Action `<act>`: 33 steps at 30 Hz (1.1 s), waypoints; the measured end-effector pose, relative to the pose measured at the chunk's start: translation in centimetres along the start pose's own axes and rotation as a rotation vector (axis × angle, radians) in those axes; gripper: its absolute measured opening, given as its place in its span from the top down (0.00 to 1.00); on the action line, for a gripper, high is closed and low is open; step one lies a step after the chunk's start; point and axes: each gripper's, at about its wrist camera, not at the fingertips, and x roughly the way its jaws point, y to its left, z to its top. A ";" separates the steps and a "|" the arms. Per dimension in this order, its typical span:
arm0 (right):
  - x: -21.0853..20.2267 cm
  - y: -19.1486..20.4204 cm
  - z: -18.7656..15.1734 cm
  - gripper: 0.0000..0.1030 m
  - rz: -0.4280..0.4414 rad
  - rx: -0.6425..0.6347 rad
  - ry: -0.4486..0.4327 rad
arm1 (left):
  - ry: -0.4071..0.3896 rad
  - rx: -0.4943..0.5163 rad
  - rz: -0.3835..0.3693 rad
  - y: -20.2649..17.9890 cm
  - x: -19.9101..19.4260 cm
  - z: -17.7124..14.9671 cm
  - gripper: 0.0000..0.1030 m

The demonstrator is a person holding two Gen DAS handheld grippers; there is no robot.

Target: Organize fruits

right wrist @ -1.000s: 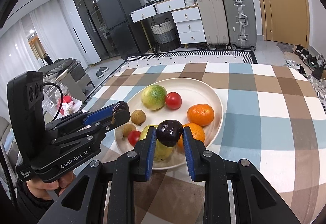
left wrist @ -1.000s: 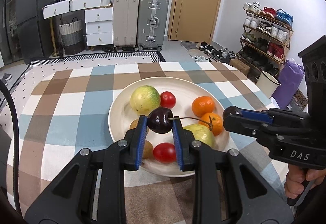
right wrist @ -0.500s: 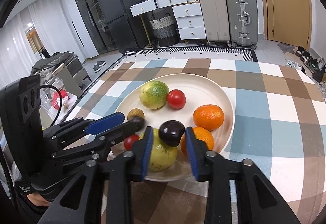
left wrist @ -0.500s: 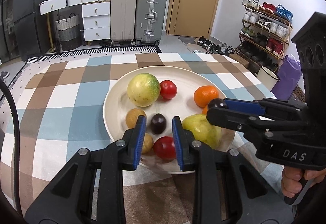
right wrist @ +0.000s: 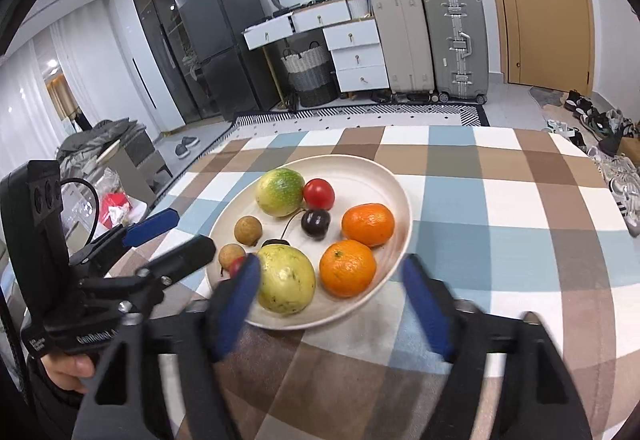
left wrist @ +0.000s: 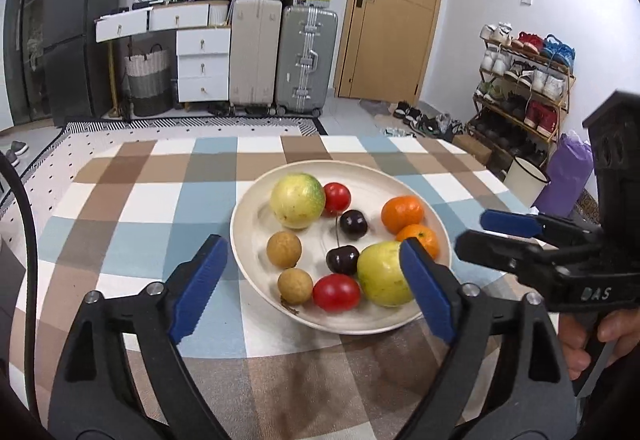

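Fruits are all on the plate [left wrist: 256, 207], which sits on the checked tablecloth [left wrist: 132, 207]. Change since a second ago: each claw was clamped on a dark cherry, now both cherries [left wrist: 353, 224] [left wrist: 342, 259] lie mid-plate. Left gripper [left wrist: 314, 282] and right gripper [right wrist: 328, 298] are both opening, jaws wide, nothing between the pads. Reads as the drop-off being done, likely little left to sort. Near cherry [right wrist: 275, 242] is mostly hidden behind the yellow-green fruit [right wrist: 285, 279]. Its thin stem [left wrist: 337, 236] runs away from the grippers, toward the far cherry [right wrist: 316, 223]. Cherries are round, so the stem is the only long axis
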 end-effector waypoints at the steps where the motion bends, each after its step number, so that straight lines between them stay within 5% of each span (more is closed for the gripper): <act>1: -0.2 -0.1 -0.1 0.13 0.004 0.002 -0.009 | -0.013 -0.001 0.006 0.0 -0.4 0.0 0.07; 2: -0.6 -0.3 -0.3 0.11 0.008 0.004 -0.016 | -0.027 -0.002 0.010 0.0 -0.9 -0.1 0.01; 6: -1.3 -0.5 -0.9 0.01 0.004 0.004 -0.040 | -0.046 -0.008 0.012 0.0 -2.3 -0.5 0.01; 33: -8.0 1.2 -5.8 0.00 -0.026 -0.107 -0.238 | -0.116 0.027 0.019 -0.9 -9.5 -4.9 0.01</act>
